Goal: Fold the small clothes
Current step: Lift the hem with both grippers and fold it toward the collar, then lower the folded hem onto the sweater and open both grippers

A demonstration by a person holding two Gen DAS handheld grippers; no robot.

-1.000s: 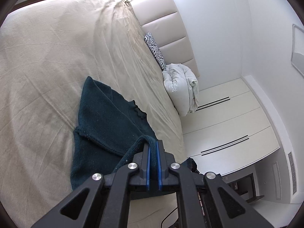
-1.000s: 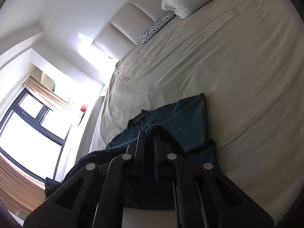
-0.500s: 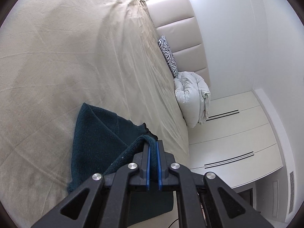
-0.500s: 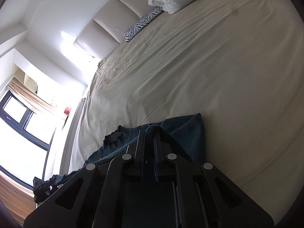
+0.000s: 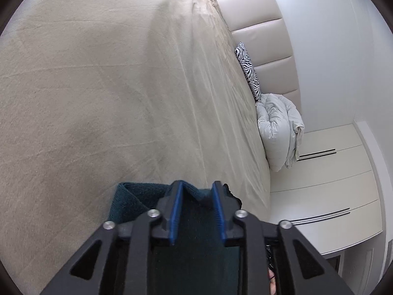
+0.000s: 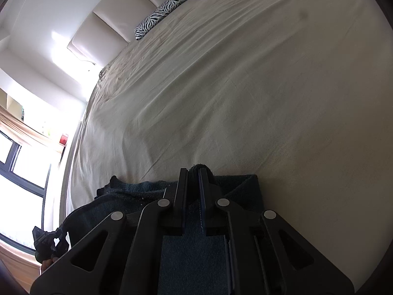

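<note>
Starting on the left, the left claw is seen with its blue-padded jaws spread apart, and nothing is gripped between them; the dark teal garment lies on the beige bed sheet directly beneath and between the fingers, its folded edge just past the tips and a little to their left. Farther right in that view, a zebra-print pillow and a bundled white duvet are set against the padded headboard. On the right, the right claw is seen nearly closed, a raised pinch of the garment being clamped between its tips, while the rest is spread flat under the claw.
</note>
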